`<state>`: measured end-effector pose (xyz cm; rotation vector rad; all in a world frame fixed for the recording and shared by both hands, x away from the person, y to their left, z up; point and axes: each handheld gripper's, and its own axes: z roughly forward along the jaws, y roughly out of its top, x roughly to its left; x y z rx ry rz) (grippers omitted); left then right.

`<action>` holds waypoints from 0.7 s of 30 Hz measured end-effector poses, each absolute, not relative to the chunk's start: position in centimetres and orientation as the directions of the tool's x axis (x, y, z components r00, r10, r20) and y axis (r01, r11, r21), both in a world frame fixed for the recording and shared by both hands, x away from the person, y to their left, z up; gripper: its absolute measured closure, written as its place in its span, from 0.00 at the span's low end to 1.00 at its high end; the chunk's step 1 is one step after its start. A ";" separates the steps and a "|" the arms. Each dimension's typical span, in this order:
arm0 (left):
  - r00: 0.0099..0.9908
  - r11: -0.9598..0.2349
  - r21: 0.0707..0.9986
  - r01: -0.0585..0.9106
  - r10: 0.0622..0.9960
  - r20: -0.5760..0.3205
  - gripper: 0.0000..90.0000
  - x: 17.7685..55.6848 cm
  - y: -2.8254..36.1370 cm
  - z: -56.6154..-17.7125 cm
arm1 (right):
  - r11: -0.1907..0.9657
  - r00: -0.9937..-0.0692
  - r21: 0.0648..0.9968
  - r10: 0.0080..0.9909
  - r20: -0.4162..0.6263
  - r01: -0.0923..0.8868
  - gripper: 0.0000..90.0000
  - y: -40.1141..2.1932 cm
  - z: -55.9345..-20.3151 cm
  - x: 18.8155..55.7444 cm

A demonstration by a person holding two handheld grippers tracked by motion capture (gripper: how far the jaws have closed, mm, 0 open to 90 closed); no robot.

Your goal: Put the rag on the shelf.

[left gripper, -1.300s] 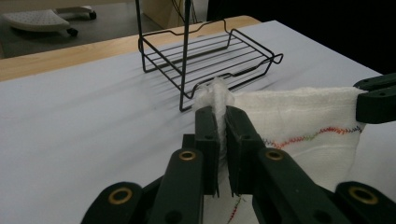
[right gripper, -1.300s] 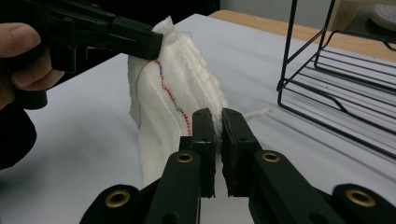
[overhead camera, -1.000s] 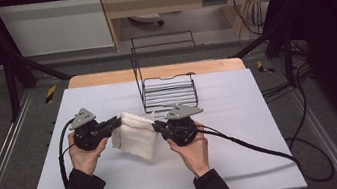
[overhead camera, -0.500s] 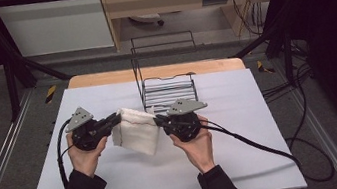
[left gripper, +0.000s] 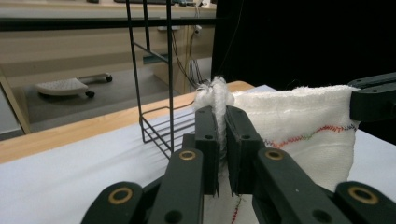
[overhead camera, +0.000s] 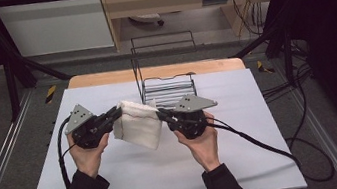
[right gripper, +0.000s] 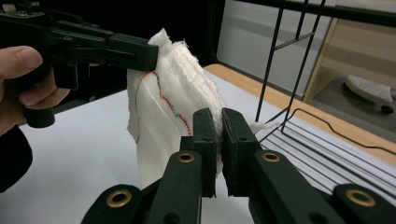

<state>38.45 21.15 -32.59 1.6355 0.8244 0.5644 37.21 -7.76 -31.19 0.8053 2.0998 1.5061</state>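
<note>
A folded white cloth (overhead camera: 138, 124) with a coloured stitched line hangs between my two grippers above the table, its lower edge near the surface. My left gripper (overhead camera: 117, 113) is shut on the cloth's upper left corner (left gripper: 215, 95). The right gripper (overhead camera: 161, 115) is shut on the opposite upper corner, and in the right gripper view the cloth (right gripper: 175, 100) drapes down from its jaws. In that view the left gripper (right gripper: 154, 51) pinches the far corner. The right gripper's jaw (left gripper: 373, 95) holds the far edge in the left gripper view.
A black wire rack (overhead camera: 167, 82) stands just behind the cloth at the table's far middle. The table (overhead camera: 247, 163) has a pale covering and a wooden far edge (overhead camera: 103, 78). Cables trail from both grippers, the right one (overhead camera: 260, 144) running toward the right edge.
Both hands have lifted the cloth a little higher off the table. The grips have stayed the same.
</note>
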 end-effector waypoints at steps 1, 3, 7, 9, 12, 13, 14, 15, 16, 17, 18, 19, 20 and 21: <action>0.636 -0.084 0.974 0.209 0.769 -0.070 0.93 38.4 21.1 -32.5 | 0.241 -0.738 0.949 0.675 -0.011 0.206 0.95 -7.8 -31.2 37.2; 0.637 -0.080 0.976 0.201 0.768 -0.068 0.93 38.4 20.9 -32.2 | 0.231 -0.735 0.953 0.678 -0.012 0.197 0.95 -7.9 -31.0 37.1; 0.639 -0.072 0.979 0.190 0.766 -0.067 0.93 38.4 20.7 -31.8 | 0.214 -0.732 0.961 0.681 -0.018 0.175 0.95 -8.2 -30.6 37.0; 0.639 -0.067 0.980 0.185 0.766 -0.068 0.93 38.5 20.5 -31.6 | 0.204 -0.729 0.965 0.684 -0.020 0.165 0.95 -8.5 -30.3 36.9; 0.641 -0.059 0.982 0.177 0.765 -0.069 0.93 38.6 20.2 -31.1 | 0.198 -0.727 0.967 0.686 -0.021 0.159 0.95 -8.7 -30.0 36.9; 0.642 -0.057 0.983 0.173 0.764 -0.068 0.93 38.7 20.1 -31.0 | 0.195 -0.726 0.968 0.688 -0.022 0.156 0.95 -8.8 -29.9 36.9; 0.642 -0.053 0.984 0.171 0.763 -0.070 0.93 38.7 19.9 -30.8 | 0.191 -0.725 0.970 0.689 -0.022 0.153 0.95 -8.9 -29.8 36.9; 0.643 -0.051 0.985 0.167 0.763 -0.069 0.93 38.8 19.8 -30.7 | 0.189 -0.723 0.971 0.691 -0.026 0.146 0.95 -9.0 -29.6 36.9; 0.642 -0.049 0.985 0.164 0.764 -0.069 0.93 38.9 19.7 -30.6 | 0.185 -0.721 0.972 0.693 -0.025 0.144 0.95 -9.2 -29.5 36.9; 0.642 -0.047 0.986 0.160 0.764 -0.068 0.93 38.9 19.5 -30.4 | 0.181 -0.718 0.974 0.695 -0.027 0.139 0.95 -9.3 -29.4 36.9; 0.641 -0.044 0.986 0.158 0.764 -0.069 0.93 39.0 19.4 -30.3 | 0.178 -0.716 0.975 0.697 -0.029 0.134 0.95 -9.4 -29.2 36.9; 0.642 -0.043 0.987 0.154 0.764 -0.067 0.93 39.1 19.2 -30.2 | 0.173 -0.713 0.977 0.701 -0.031 0.127 0.95 -9.5 -29.1 36.9; 0.641 -0.037 0.988 0.151 0.764 -0.069 0.93 39.2 19.1 -30.1 | 0.166 -0.707 0.979 0.707 -0.036 0.116 0.95 -9.7 -28.9 37.0; 0.641 -0.031 0.989 0.148 0.764 -0.072 0.93 39.3 19.0 -29.9 | 0.166 -0.707 0.979 0.707 -0.036 0.116 0.95 -9.7 -28.9 37.0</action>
